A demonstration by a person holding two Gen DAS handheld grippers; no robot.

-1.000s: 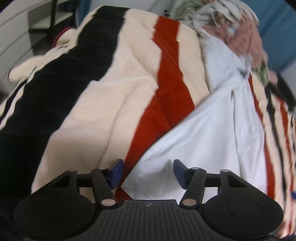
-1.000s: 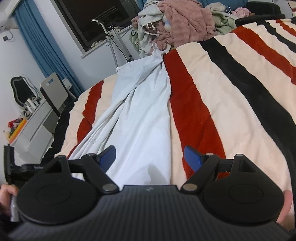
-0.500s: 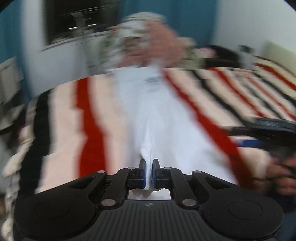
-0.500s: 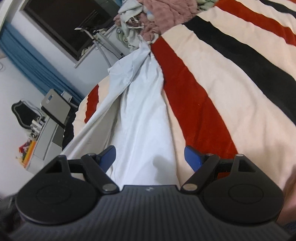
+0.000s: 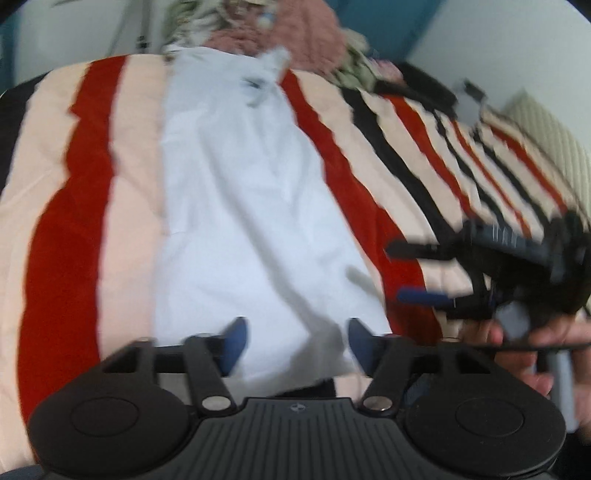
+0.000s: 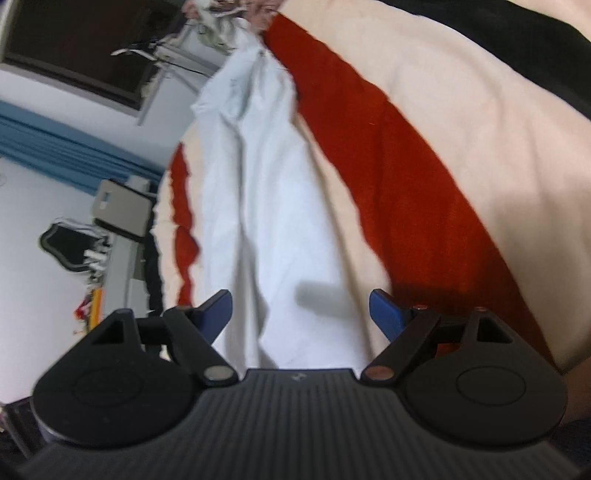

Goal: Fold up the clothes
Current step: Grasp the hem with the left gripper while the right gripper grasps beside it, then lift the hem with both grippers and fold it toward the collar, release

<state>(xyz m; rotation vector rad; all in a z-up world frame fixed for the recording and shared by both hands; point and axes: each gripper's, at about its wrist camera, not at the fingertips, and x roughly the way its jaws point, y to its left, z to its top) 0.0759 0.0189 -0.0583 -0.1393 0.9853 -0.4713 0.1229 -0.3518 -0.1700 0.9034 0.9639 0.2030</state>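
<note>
Bed covered by a striped blanket (image 6: 424, 155) in cream, red and black. White wall (image 6: 33, 155) with blue curtain (image 6: 55, 147) and a dark window (image 6: 74, 44). Grey chair (image 6: 122, 210) beside a cluttered dresser (image 6: 118, 266); heaped laundry (image 5: 280, 33) at the far edge.

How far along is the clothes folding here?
Early. Done: one white garment lies stretched lengthwise on the striped blanket. In hand: nothing; the left gripper and right gripper are both open at its near end. Left: every fold, plus the heap of clothes beyond.
</note>
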